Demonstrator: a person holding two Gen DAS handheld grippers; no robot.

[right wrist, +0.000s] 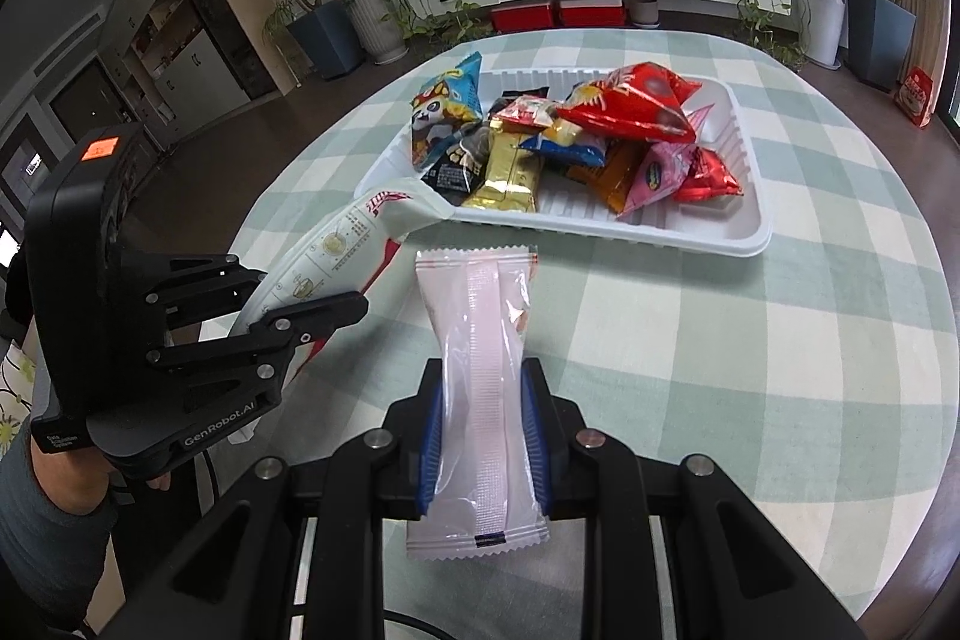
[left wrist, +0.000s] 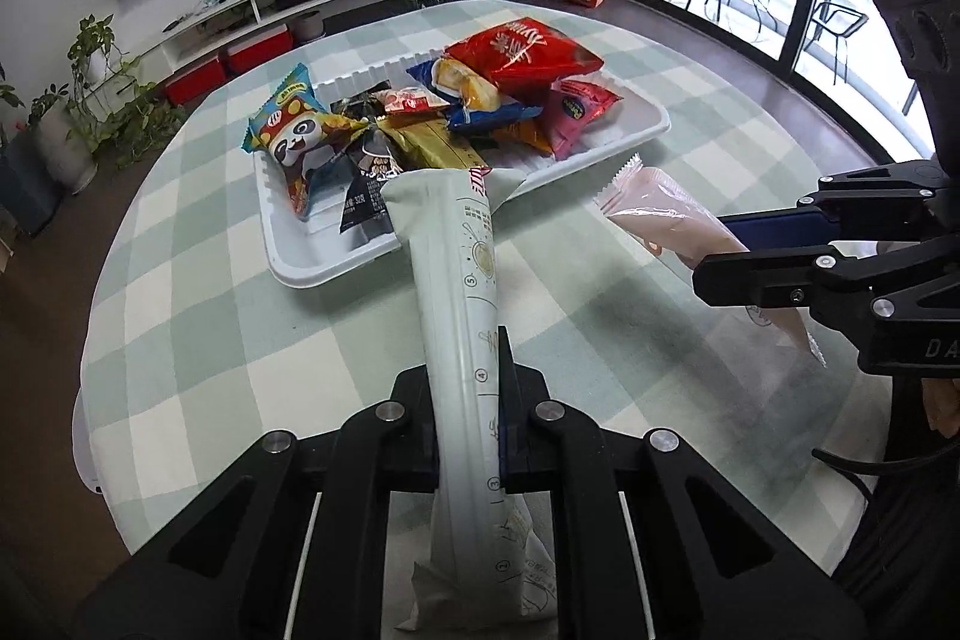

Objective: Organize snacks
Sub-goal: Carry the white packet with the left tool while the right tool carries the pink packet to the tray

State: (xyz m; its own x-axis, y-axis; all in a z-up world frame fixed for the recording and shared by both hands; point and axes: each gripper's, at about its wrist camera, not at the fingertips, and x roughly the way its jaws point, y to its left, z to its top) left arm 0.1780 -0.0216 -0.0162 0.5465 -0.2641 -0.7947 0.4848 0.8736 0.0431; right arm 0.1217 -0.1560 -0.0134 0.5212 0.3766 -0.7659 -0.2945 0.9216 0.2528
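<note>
A: What do the handheld tools look like?
B: The matte black left gripper (right wrist: 327, 307) has silver screws, blue finger pads, an orange sticker and "GenRobot.AI" in white.
A: The other?
B: The matching black right gripper (left wrist: 714, 250). A grey knit sleeve (right wrist: 36, 526) shows.

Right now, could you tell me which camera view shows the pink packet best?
The right wrist view: the pink packet lies full length, pinched in the right claw. The left wrist view shows it side-on, partly hidden by that claw.

Right gripper (right wrist: 483, 436) fingers (right wrist: 433, 436) pinch pink packet (right wrist: 480, 370) near white tray (right wrist: 744, 220).
</note>
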